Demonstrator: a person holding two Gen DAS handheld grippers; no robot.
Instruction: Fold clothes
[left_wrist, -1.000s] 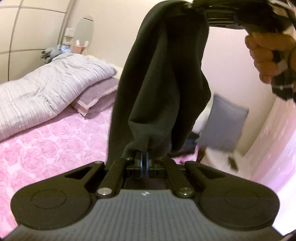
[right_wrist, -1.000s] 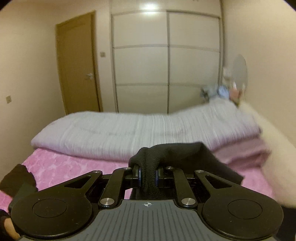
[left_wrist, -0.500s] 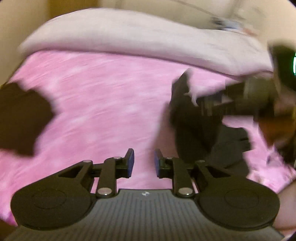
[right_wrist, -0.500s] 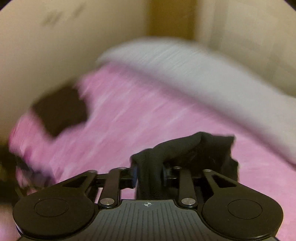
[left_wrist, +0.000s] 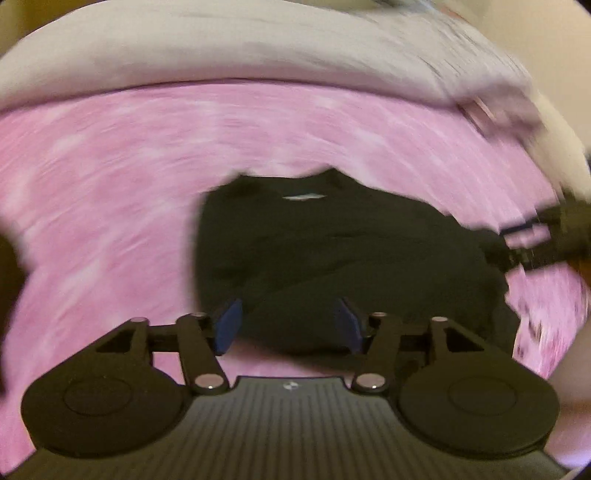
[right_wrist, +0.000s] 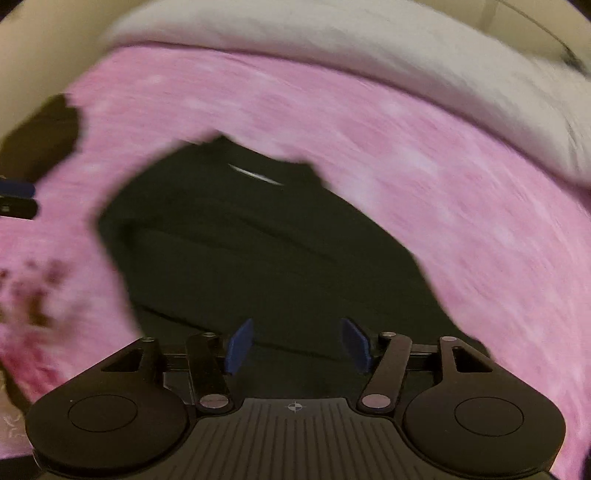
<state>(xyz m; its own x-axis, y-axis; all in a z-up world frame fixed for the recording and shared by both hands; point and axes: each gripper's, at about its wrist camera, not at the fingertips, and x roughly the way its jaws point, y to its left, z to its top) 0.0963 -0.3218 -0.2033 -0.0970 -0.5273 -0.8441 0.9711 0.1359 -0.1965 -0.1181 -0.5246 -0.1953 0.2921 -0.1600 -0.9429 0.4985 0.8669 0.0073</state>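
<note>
A black garment (left_wrist: 332, 251) lies in a heap on the pink rose-patterned bedsheet (left_wrist: 110, 192), a small white label showing near its far edge. My left gripper (left_wrist: 288, 326) hangs over its near edge, jaws opening, nothing pinched between the blue pads. In the right wrist view the same black garment (right_wrist: 258, 251) fills the middle. My right gripper (right_wrist: 297, 345) is above it, jaws opening too, pads clear of the cloth. The right gripper's black body (left_wrist: 546, 236) shows at the right edge of the left wrist view. Both views are motion-blurred.
A pale folded duvet (left_wrist: 258, 48) runs along the far side of the bed. Another dark piece of cloth (right_wrist: 40, 140) lies at the bed's left edge. The left gripper's blue fingertip (right_wrist: 16, 190) pokes in at the far left of the right wrist view.
Both grippers let go of the black garment, which dropped from hanging in the air onto the bed. Both swung downward to look at the sheet, and their jaws spread apart.
</note>
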